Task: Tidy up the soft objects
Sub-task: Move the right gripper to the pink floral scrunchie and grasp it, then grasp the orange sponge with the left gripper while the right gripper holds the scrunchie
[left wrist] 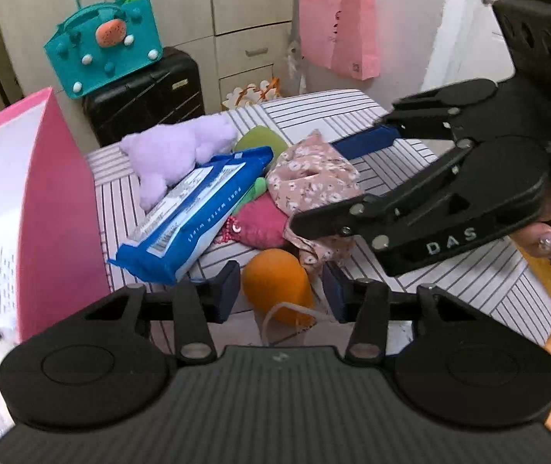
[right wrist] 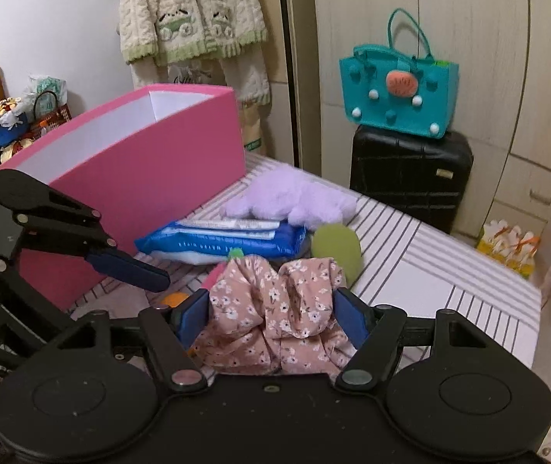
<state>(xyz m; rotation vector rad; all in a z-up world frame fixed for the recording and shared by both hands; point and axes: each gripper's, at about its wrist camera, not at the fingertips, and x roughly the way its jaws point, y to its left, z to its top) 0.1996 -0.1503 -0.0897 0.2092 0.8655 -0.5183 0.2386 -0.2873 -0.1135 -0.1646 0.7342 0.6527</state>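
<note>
A pile of soft things lies on the striped table [left wrist: 410, 154]: a purple plush [left wrist: 174, 150], a blue wipes pack [left wrist: 194, 212], a green pad [left wrist: 260, 139], a magenta pouch [left wrist: 260, 224], a pink floral cloth [left wrist: 310, 174] and an orange soft toy [left wrist: 275, 278]. My left gripper [left wrist: 279, 290] is open, its fingers either side of the orange toy. My right gripper [right wrist: 271, 313] is open around the floral cloth [right wrist: 275, 309], its fingers wide apart. The right gripper also shows in the left wrist view [left wrist: 333, 178] over the cloth.
A tall pink box [right wrist: 140, 178] with a white inside stands at the table's left; it shows in the left wrist view [left wrist: 55, 201]. Behind the table are a black suitcase [right wrist: 410, 174] with a teal felt bag [right wrist: 399, 92] on it, and wardrobe doors. A pink paper bag [left wrist: 341, 34] hangs at the back.
</note>
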